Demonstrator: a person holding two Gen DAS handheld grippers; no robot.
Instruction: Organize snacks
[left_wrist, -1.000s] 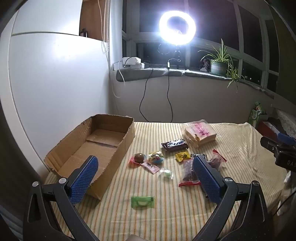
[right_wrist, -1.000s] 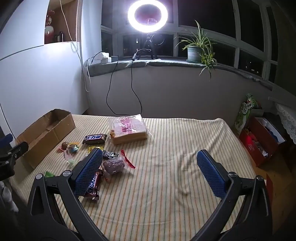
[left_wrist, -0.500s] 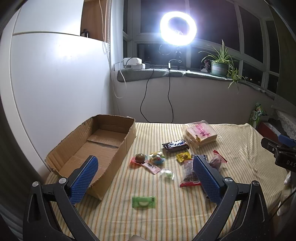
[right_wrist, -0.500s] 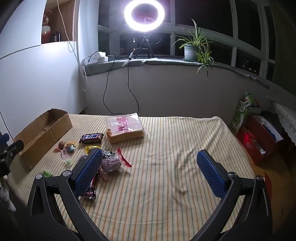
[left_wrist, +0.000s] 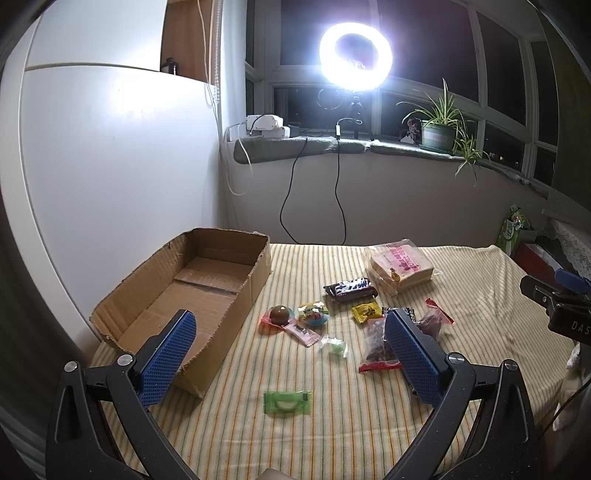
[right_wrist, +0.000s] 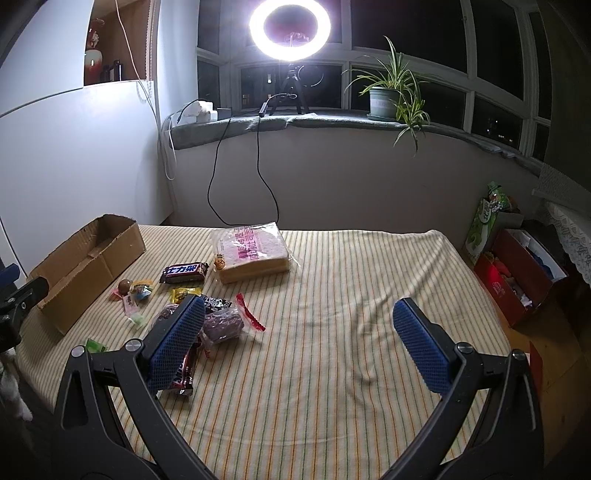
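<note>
An empty open cardboard box (left_wrist: 192, 291) lies at the table's left, also in the right wrist view (right_wrist: 88, 266). Snacks lie scattered to its right: a bread bag (left_wrist: 400, 264) (right_wrist: 253, 253), a dark chocolate bar (left_wrist: 349, 290) (right_wrist: 184, 271), a yellow candy (left_wrist: 365, 312), a brown ball candy (left_wrist: 279, 314), a pink wrapper (left_wrist: 301, 330), a clear candy (left_wrist: 334, 345), red-edged packs of dark fruit (left_wrist: 376, 345) (right_wrist: 221, 321) and a green packet (left_wrist: 286, 402). My left gripper (left_wrist: 291, 358) is open and empty above the near table. My right gripper (right_wrist: 299, 343) is open and empty.
A striped cloth (right_wrist: 351, 295) covers the table. A white wall panel (left_wrist: 110, 166) stands left of the box. A ring light (left_wrist: 354, 55) and a potted plant (right_wrist: 386, 99) are at the window sill. A red box (right_wrist: 517, 273) sits on the floor at right.
Both grippers have drifted slightly; the view shifts a little. Nothing on the table has moved and both grippers stay open.
</note>
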